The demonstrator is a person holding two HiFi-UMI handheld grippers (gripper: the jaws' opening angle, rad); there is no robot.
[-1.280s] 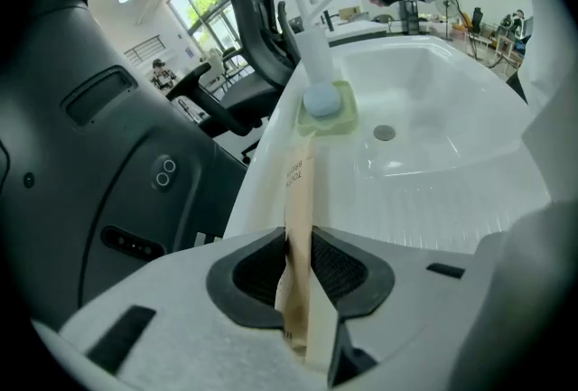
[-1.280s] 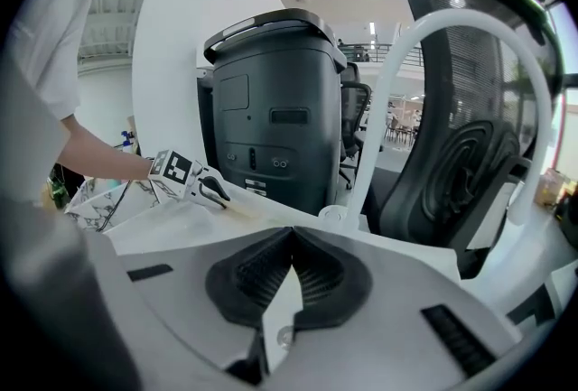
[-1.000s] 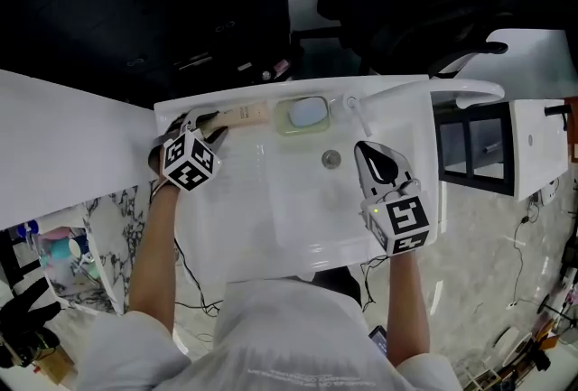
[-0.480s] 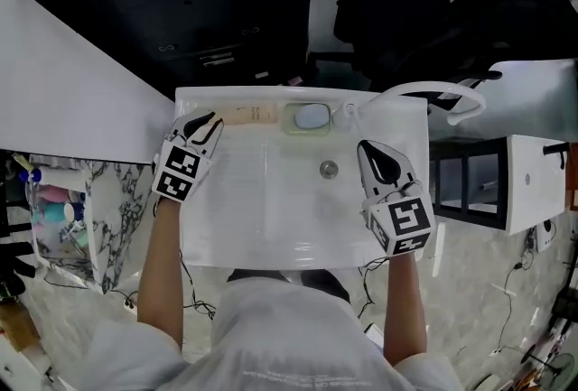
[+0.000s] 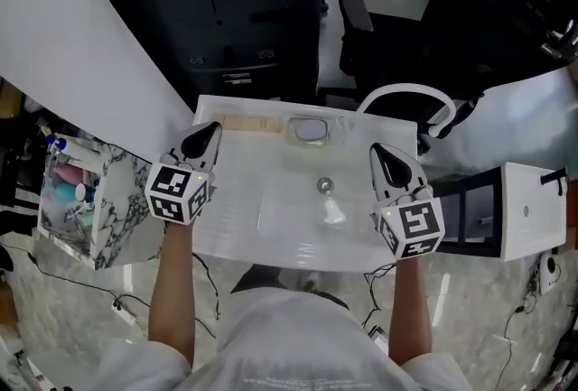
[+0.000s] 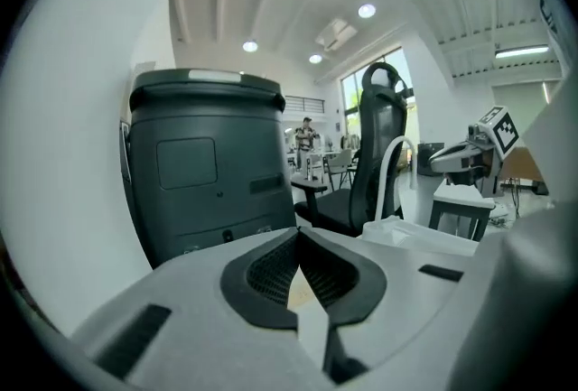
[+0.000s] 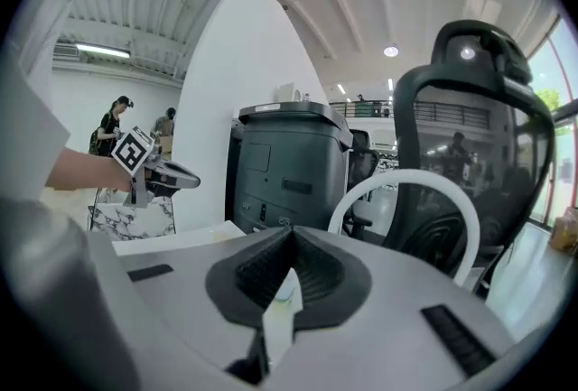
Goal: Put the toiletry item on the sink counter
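1. Head view: the white sink counter (image 5: 233,222) stands in front of a black cabinet (image 5: 244,10), with an office chair (image 5: 470,28) behind on the right. The toiletry item (image 5: 248,123), a pale tube, lies flat along the counter's back edge near the back-left corner, just beside the soap dish (image 5: 310,129). I judge the placing done. My left gripper (image 5: 206,132) hangs over the left edge, near the tube but apart from it. My right gripper (image 5: 381,154) hangs over the right side, well apart from it.

2. Left gripper view: the jaws have just been closing and now meet at the tips, clenched on nothing. The gripper looks out at the cabinet and chair, not down at the counter, so this view does not show how close I am to the tube.

3. Right gripper view: these jaws also meet at the tips and hold nothing. Only a pale sliver of what lies below shows in the gap behind them.

4. What could go wrong:
   - The back edge looks narrow. If the tube is round, a nudge could roll it into the basin toward the drain (image 5: 323,185), or off the back.
   - The left gripper is the likelier cause, because a careless swing past the back-left corner could clip the tube.
   - Bumping the soap dish could push it against the tube.
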